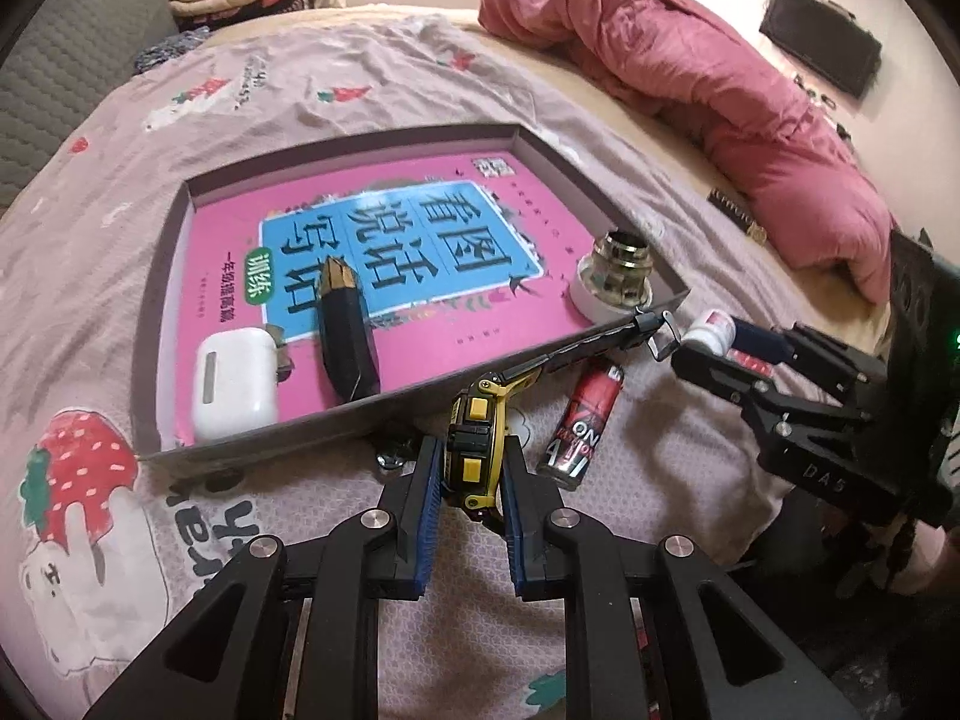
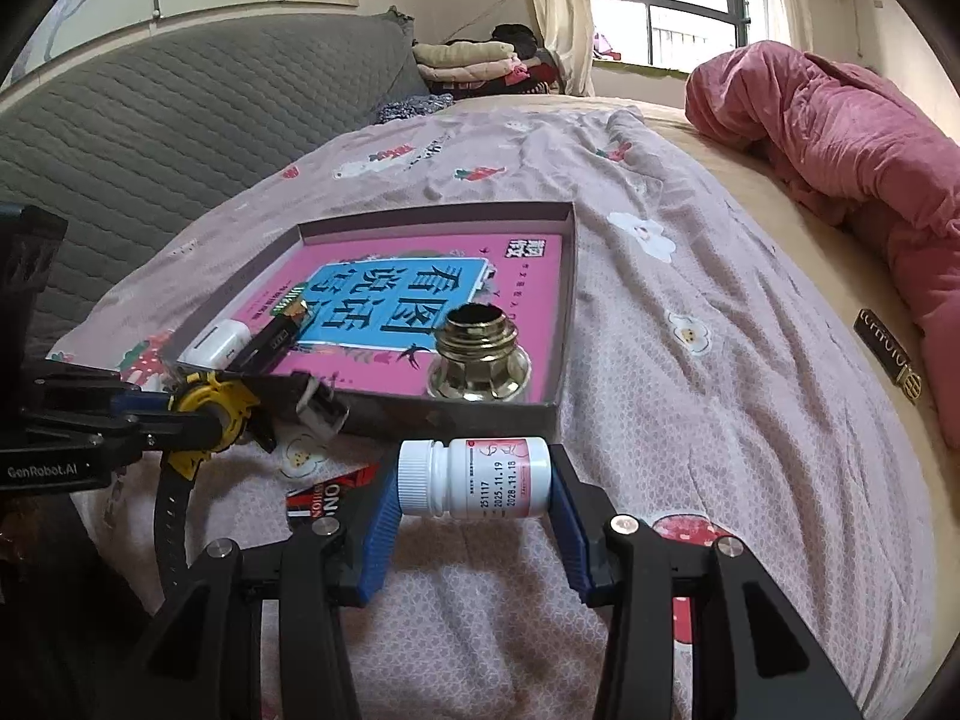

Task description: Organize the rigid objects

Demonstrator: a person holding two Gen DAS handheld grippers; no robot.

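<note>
My left gripper is shut on a yellow-and-black wristwatch, held just above the bedspread by the near wall of a grey shallow box. Its strap stretches right along that wall. My right gripper is shut on a white pill bottle lying sideways, cap to the left. In the left wrist view the right gripper and bottle hang beside the box's right corner. The left gripper and watch show at the left of the right wrist view.
The box holds a pink book, a white earbud case, a black-and-gold object and a gold-necked glass bottle. A red-and-black cylinder lies outside it on the bedspread. A pink quilt is heaped at the right.
</note>
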